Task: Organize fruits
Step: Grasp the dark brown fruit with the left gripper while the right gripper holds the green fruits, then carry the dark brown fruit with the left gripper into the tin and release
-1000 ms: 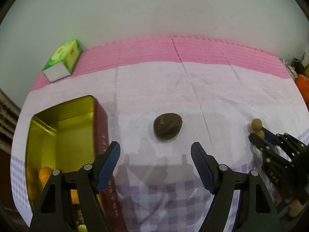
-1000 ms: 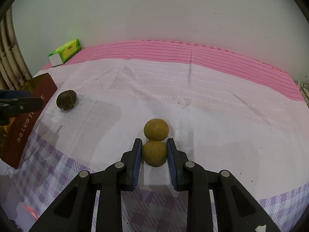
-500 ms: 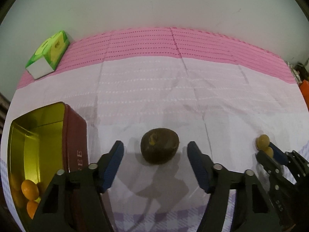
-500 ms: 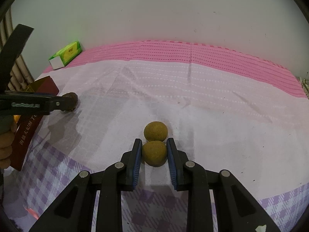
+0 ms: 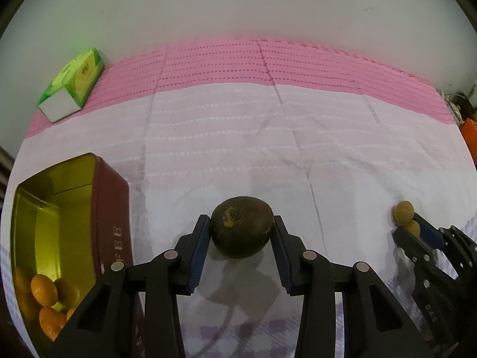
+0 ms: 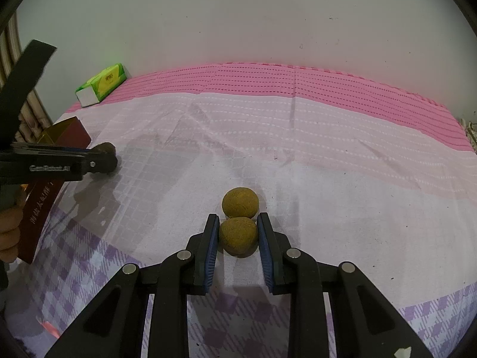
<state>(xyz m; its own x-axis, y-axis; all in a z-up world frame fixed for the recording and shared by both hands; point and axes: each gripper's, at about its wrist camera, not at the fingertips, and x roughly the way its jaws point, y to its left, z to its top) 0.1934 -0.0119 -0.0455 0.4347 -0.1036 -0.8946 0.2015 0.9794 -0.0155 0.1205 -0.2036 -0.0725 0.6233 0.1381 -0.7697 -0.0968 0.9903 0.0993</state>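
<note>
Left gripper: the left gripper (image 5: 242,232) pinches a dark brown fruit (image 5: 242,230) between its blue pads, one pad pressed to each side, the fruit resting on the cloth.
Left gripper, side view: seen from the right wrist camera, the same left gripper (image 6: 103,161) reaches in from the left edge, the dark brown fruit (image 6: 109,155) showing at its tip; a person's fingers (image 6: 10,232) curl below its handle.
Right gripper: the right gripper (image 6: 238,232) pinches a small tan round fruit (image 6: 238,235) between its pads.
Second round fruit: a matching tan fruit (image 6: 240,203) sits on the cloth just beyond the gripped one, touching it.
Right gripper, side view: from the left wrist camera the right gripper (image 5: 413,231) enters at the right edge with both tan fruits at its tip.
Tin: an open red tin (image 5: 111,208) with a gold inside stands left of the dark fruit, near the left gripper.
Fruit already in the tin: several small orange fruits (image 5: 44,291) lie piled at the tin's near end.
Table: a cloth (image 6: 328,155) in pink, pale and purple check bands covers the surface, up to a plain wall.
Background: a green box (image 5: 71,85) lies at the far left on the pink band, well apart from the fruit.
</note>
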